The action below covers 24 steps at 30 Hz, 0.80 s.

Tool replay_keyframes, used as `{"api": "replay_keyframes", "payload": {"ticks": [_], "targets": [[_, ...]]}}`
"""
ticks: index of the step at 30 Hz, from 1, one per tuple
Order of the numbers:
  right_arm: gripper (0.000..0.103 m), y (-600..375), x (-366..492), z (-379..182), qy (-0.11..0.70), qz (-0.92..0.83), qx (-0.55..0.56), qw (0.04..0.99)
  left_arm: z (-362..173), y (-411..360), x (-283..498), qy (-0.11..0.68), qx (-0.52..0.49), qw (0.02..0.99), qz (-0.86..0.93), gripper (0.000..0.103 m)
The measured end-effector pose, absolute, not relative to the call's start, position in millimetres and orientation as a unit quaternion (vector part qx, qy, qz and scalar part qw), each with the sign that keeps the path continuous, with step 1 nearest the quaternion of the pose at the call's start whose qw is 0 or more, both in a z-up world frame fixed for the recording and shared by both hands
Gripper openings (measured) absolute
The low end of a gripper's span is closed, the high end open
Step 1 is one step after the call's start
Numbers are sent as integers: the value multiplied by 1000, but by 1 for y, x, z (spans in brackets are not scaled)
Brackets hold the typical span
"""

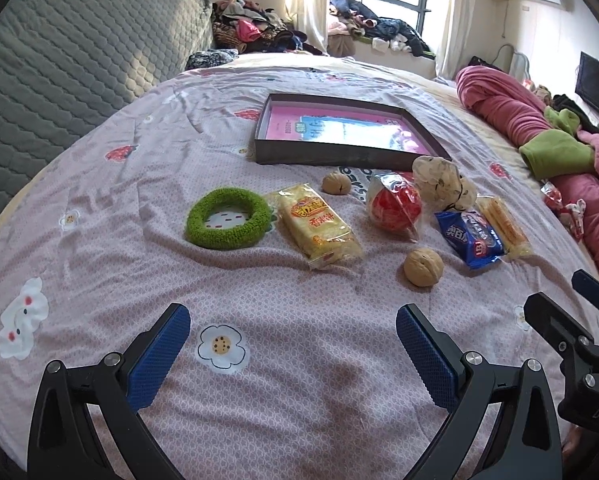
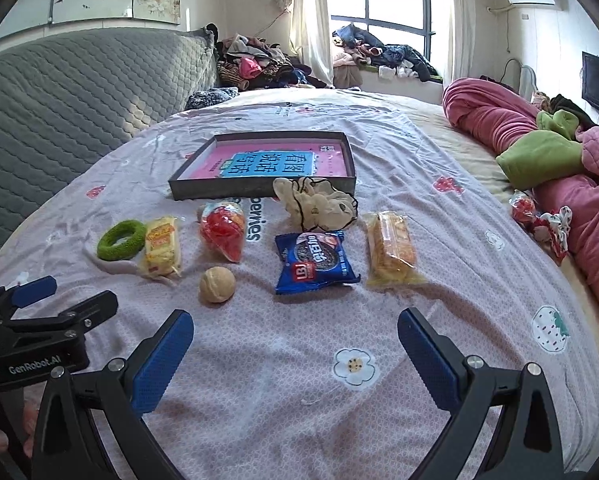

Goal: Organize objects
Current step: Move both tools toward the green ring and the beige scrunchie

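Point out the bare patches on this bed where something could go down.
Bare bedsheet between both open grippers and the near walnut; also left of the green ring. Crowded: the snack row before the box, from the ring to the blue cookie packet.

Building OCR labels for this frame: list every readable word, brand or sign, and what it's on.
"GenRobot.AI": on the left gripper body, seen from the right wrist.
"DAS": cut off at the frame edge, on the right gripper body.
"看图说话": on the blue panel of the pink book in the dark tray.
"peries": partial print on the bedsheet.
Blue snack pack, yellow snack packs: print not legible.
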State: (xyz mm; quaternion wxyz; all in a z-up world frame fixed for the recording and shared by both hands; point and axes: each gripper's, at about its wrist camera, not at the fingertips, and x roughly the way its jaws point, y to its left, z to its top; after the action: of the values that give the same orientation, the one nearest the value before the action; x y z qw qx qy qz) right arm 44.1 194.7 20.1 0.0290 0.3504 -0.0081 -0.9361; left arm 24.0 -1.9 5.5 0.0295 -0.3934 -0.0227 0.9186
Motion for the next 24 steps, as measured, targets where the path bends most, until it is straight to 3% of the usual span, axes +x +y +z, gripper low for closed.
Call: {"api": "replay_keyframes", "payload": {"ticks": [24], "targets": [[103,194,56,29,-21,-937,345,39,22,-5,36,-29,-381,31,924,103]]}}
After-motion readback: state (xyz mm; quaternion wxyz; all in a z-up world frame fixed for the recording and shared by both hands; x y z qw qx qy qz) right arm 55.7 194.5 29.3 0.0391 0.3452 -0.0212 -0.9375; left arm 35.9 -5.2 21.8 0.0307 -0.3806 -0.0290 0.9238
